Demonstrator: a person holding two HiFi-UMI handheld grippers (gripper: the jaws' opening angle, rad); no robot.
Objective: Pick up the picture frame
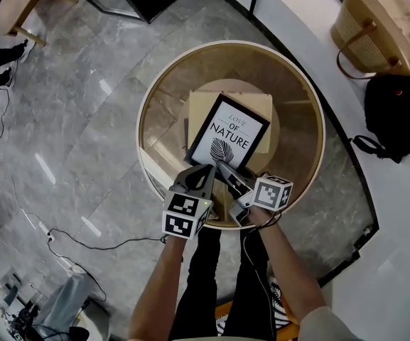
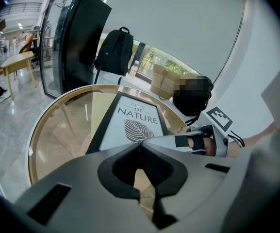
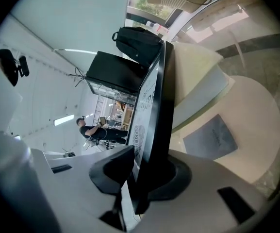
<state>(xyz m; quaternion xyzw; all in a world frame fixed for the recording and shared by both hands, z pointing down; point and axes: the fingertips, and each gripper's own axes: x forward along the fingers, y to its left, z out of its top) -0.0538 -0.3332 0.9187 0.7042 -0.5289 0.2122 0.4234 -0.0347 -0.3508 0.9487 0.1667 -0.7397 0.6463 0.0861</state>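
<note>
Squarely at the middle of the round glass-topped desk, found the picture frame: black border, white print with a leaf and the words "OF NATURE", over a pale square block at the desk's centre. Could not tell whether flat or tipped up from the desk. Gripped the frame by its edge nearest the desk's near rim with the right tool. Pressed one jaw on the printed face and the other on the back, as seen along that tool, with the frame edge-on between the pads. Held the left tool closed on nothing, just beside the right one and above the desk's near rim. Read that tool as tip to tip, aimed at the frame. Saw through the glass top to a pale round lower shelf with a grey leaflet on it. Noted a thin cream rim all round the desk.

Around the desk, found polished grey marble floor, with a black cable trailing to the desk's near left. To the right of the desk, noted a white raised platform bearing a woven basket and a black backpack. Beyond the desk's far side, noted a dark glass-fronted cabinet. Far off to the desk's left, spotted a wooden table.
</note>
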